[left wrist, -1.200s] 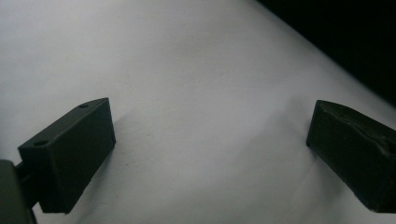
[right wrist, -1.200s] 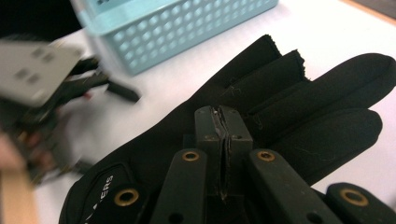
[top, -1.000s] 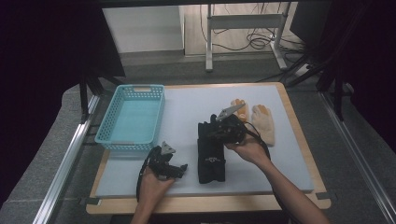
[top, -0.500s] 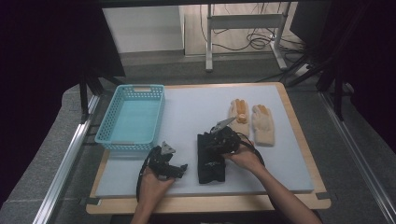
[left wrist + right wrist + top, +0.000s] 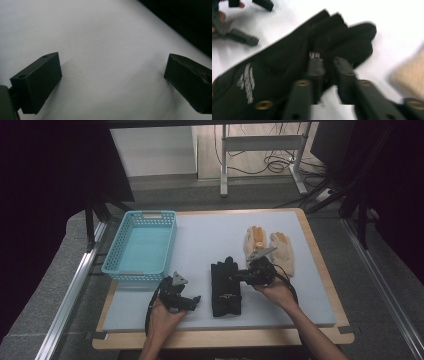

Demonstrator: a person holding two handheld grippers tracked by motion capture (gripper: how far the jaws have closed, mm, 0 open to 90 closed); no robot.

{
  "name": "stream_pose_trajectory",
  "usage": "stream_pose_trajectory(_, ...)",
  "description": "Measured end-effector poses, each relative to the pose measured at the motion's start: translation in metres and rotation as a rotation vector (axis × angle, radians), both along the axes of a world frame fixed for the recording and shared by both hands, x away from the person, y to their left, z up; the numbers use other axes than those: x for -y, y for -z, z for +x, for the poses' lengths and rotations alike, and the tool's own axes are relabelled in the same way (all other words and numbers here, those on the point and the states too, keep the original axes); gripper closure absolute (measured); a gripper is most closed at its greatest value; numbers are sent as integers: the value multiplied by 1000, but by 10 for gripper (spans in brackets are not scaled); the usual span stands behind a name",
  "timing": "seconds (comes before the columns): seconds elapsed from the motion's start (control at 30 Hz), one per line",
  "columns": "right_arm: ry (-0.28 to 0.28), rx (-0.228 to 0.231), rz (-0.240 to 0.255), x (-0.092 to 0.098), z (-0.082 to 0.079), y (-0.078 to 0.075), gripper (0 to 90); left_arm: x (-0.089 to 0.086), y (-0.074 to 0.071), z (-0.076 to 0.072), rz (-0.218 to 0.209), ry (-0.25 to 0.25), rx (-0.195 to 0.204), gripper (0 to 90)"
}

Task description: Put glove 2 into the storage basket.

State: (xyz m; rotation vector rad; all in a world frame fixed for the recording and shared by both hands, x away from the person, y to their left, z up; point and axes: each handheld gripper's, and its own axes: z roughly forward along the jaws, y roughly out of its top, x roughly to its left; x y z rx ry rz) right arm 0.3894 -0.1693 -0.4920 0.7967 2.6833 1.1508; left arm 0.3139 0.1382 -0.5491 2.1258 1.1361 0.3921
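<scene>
We see the right tongs [image 5: 239, 276] clamped on the edge of the black gloves [image 5: 225, 287], which lie flat on the white mat [image 5: 210, 235]. Left tongs [image 5: 192, 301] rest on the mat with jaws wide apart, just left of the gloves. Tan gloves [image 5: 270, 247] lie just behind the right tongs.

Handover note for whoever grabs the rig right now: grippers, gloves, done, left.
Left gripper: open, idle on the mat near the front edge, holding nothing.
Right gripper: jaws nearly closed at the right edge of the black gloves; grip unconfirmed, view blurred.
Tan gloves lie flat behind the right gripper.
Basket at left is empty.
Done: nothing in the basket yet.
Left: probably both pairs of gloves go in.
</scene>
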Motion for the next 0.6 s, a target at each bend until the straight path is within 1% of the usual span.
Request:
stream_pose_trajectory(0.03,0,-4,5,7,-7,3,874,-1,-1,-1,-3,4,5,27)
stream_pose_trajectory(0.07,0,-4,5,7,-7,3,874,-1,-1,-1,-3,4,5,37)
stream_pose_trajectory(0.13,-6,-2,9,14,-13,8,883,-4,-1,-3,14,6,18,45)
stream_pose_trajectory(0.17,-5,0,13,19,-22,13,884,-8,-2,-6,30,-12,29,39)
stream_pose_trajectory(0.2,-5,0,13,19,-22,13,884,-8,-2,-6,30,-12,29,38)
stream_pose_trajectory(0.27,-9,-12,22,22,-31,19,884,-14,-3,-6,48,-26,28,36)
stream_pose_trajectory(0.3,-11,-17,21,22,-35,23,884,-17,-3,-7,46,-39,28,34)
stream_pose_trajectory(0.33,-19,-13,17,21,-39,26,884,-21,-3,-6,54,-43,23,32)
stream_pose_trajectory(0.4,-36,-22,20,17,-47,34,884,-30,-3,-6,46,-62,15,29)
stream_pose_trajectory(0.47,-43,-22,21,15,-48,35,884,-33,-2,-6,42,-66,12,27)
stream_pose_trajectory(0.5,-48,-22,25,9,-50,38,884,-38,-1,-6,34,-68,11,25)
stream_pose_trajectory(0.53,-48,-22,25,9,-50,38,884,-38,-1,-6,34,-68,11,19)
stream_pose_trajectory(0.6,-52,-25,32,5,-50,38,883,-43,0,-5,31,-69,16,18)
